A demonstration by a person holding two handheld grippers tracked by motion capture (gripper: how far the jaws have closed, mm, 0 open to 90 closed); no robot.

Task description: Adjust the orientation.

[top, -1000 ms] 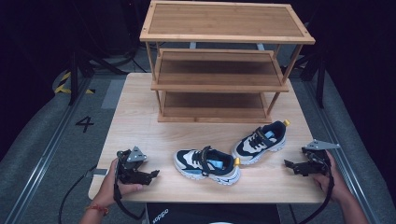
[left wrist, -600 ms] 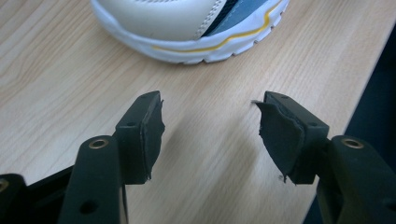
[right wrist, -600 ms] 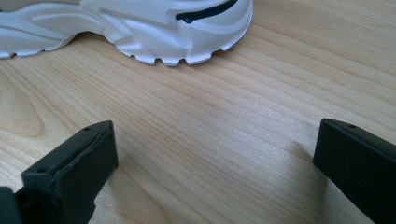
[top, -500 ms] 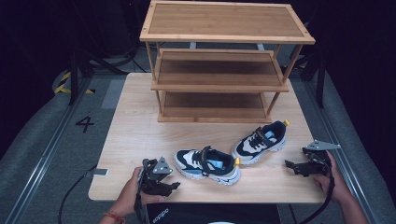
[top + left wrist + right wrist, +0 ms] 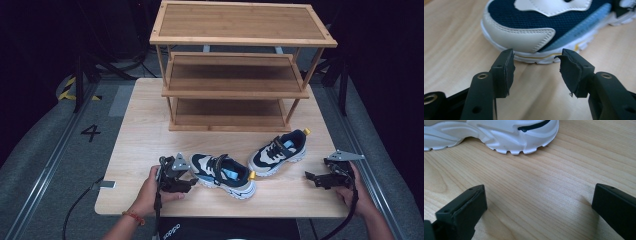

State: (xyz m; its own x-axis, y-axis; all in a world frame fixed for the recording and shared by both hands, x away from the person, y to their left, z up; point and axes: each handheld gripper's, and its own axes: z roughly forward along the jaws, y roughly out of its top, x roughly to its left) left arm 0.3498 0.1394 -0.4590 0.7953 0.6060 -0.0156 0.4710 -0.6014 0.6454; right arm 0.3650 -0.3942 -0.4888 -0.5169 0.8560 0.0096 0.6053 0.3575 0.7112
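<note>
Two navy, white and light-blue sneakers lie on the wooden table (image 5: 142,125). The near sneaker (image 5: 222,175) (image 5: 536,25) points its toe left, toward my left gripper (image 5: 191,181) (image 5: 537,57). That gripper lies low on the table right at the toe, and its jaws have just been closing. They stand partly open with nothing between the pads. The far sneaker (image 5: 279,151) lies slanted to the right, and its white sole (image 5: 511,135) faces my right gripper (image 5: 311,177) (image 5: 539,188). The right gripper rests wide open and empty on the table, a short way from that sneaker.
A three-tier wooden shoe rack (image 5: 235,75) stands at the back of the table, all its shelves bare. Bare tabletop lies between the rack and the sneakers. A cable (image 5: 80,207) trails off the table's left front corner.
My left hand has slid right along the front edge up to the near sneaker's toe, and its jaws have narrowed. The right hand and both sneakers have stayed put.
</note>
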